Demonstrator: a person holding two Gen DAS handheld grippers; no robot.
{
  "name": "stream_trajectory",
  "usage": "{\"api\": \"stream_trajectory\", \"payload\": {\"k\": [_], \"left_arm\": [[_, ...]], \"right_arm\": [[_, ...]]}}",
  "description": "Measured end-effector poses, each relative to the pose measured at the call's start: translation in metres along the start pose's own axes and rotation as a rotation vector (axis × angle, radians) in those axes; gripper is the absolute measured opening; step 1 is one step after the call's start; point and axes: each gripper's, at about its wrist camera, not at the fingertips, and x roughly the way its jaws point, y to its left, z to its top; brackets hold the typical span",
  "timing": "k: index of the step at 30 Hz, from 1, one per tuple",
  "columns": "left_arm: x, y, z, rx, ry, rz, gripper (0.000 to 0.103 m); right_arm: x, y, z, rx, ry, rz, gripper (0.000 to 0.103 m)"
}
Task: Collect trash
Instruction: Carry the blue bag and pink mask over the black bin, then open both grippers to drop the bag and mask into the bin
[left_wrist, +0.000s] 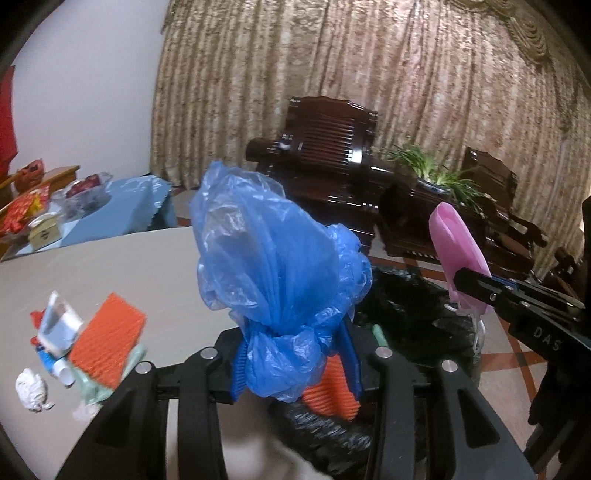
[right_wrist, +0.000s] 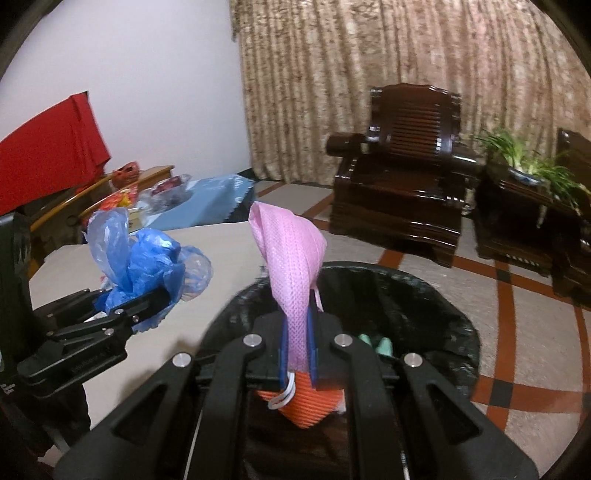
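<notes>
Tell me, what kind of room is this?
Most likely a home living room: a dark carved wooden armchair, floor-length beige curtains, and a potted green plant on a side table.

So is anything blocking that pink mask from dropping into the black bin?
Nothing visible. The right tool holds the pink mask above the open, black-lined bin, which holds an orange piece. The left tool, gripping the blue bag, is off to the side.
</notes>
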Motion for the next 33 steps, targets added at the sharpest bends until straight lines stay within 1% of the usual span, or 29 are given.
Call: {"api": "stream_trajectory", "payload": {"k": [7, 15, 18, 19, 20, 21, 22, 23, 25, 27, 28, 29, 30, 31, 32, 33], "left_arm": [[0.030, -0.028, 0.005, 0.041, 0.029, -0.047, 0.042], [0.065, -0.054, 0.008, 0.061, 0.062, -0.078, 0.042], [0.074, -0.057, 0.008, 0.063, 0.079, -0.098, 0.049], [0.076, -0.057, 0.008, 0.062, 0.085, -0.102, 0.057], [0.079, -0.057, 0.007, 0.058, 0.096, -0.116, 0.065], [0.081, -0.058, 0.006, 0.056, 0.103, -0.121, 0.069], [0.082, -0.056, 0.005, 0.051, 0.114, -0.128, 0.076], [0.082, -0.054, 0.002, 0.047, 0.122, -0.131, 0.079], [0.083, -0.051, -0.002, 0.048, 0.141, -0.124, 0.082], [0.081, -0.046, -0.008, 0.046, 0.153, -0.116, 0.084], [0.079, -0.042, -0.010, 0.043, 0.159, -0.112, 0.084], [0.076, -0.038, -0.012, 0.040, 0.161, -0.107, 0.084], [0.073, -0.034, -0.013, 0.037, 0.161, -0.100, 0.084], [0.070, -0.031, -0.014, 0.036, 0.160, -0.095, 0.085], [0.065, -0.025, -0.015, 0.031, 0.152, -0.081, 0.086], [0.060, -0.019, -0.016, 0.025, 0.146, -0.067, 0.087]], "right_arm": [[0.009, -0.035, -0.015, 0.025, 0.030, -0.065, 0.008], [0.020, -0.064, -0.026, 0.054, 0.055, -0.103, 0.008], [0.026, -0.072, -0.031, 0.062, 0.069, -0.119, 0.012], [0.029, -0.075, -0.033, 0.065, 0.078, -0.122, 0.013], [0.030, -0.077, -0.035, 0.066, 0.084, -0.128, 0.017], [0.033, -0.079, -0.036, 0.067, 0.091, -0.135, 0.023], [0.034, -0.081, -0.038, 0.069, 0.097, -0.143, 0.039], [0.036, -0.083, -0.040, 0.074, 0.102, -0.150, 0.052], [0.036, -0.085, -0.044, 0.082, 0.107, -0.157, 0.055], [0.035, -0.086, -0.048, 0.085, 0.107, -0.164, 0.066], [0.034, -0.085, -0.049, 0.089, 0.103, -0.167, 0.068], [0.032, -0.085, -0.049, 0.090, 0.101, -0.168, 0.074], [0.030, -0.084, -0.050, 0.093, 0.095, -0.170, 0.083], [0.029, -0.083, -0.050, 0.096, 0.090, -0.172, 0.088], [0.026, -0.081, -0.050, 0.100, 0.082, -0.174, 0.092], [0.025, -0.081, -0.048, 0.102, 0.077, -0.167, 0.092]]}}
